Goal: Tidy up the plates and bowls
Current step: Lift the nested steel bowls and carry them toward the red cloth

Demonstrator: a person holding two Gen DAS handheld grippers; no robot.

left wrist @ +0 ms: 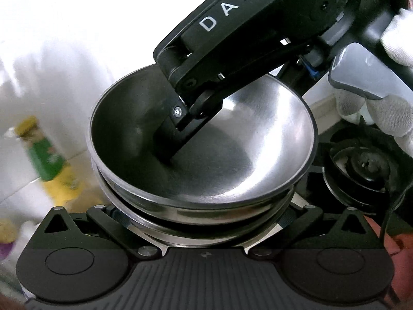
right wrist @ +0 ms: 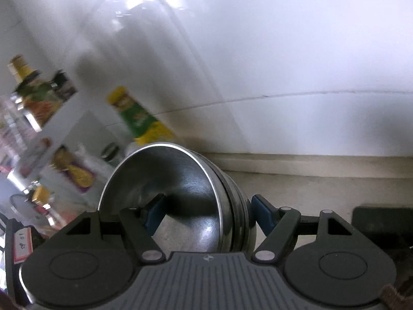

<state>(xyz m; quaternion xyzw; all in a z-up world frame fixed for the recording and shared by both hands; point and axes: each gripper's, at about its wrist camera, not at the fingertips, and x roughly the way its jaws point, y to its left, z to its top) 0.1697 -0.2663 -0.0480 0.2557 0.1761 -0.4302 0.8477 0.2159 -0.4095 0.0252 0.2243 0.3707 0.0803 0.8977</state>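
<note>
Left wrist view: a nested stack of steel bowls (left wrist: 204, 155) fills the middle of the frame, the top bowl's rim a little off the one under it. The left gripper (left wrist: 204, 232) sits at six o'clock beneath the stack, and its linkage arms spread to either side of the lower bowls; the fingertips are hidden behind the steel, so I cannot tell whether the jaws press on the stack or merely flank it. From one o'clock the right gripper (left wrist: 178, 139) reaches down, one finger planted inside the top bowl against its wall. A white-gloved hand (left wrist: 384, 103) at three o'clock works the handle. A stove burner (left wrist: 361, 165) lies at four o'clock, and a blurred green and yellow bottle (left wrist: 44, 152) at nine o'clock.

Right wrist view: the same stack of steel bowls (right wrist: 178, 196) stands edge-on, tilted so the open side faces nine o'clock. The right gripper (right wrist: 206, 214) straddles the walls, one blue pad (right wrist: 155, 214) inside the top bowl and the other outside at three o'clock, so the jaws seem to pinch the nested walls together, probably to carry the bowls as one. The beige counter (right wrist: 309, 188) runs behind, and condiment bottles (right wrist: 33, 95) crowd a rack at nine o'clock.
</note>
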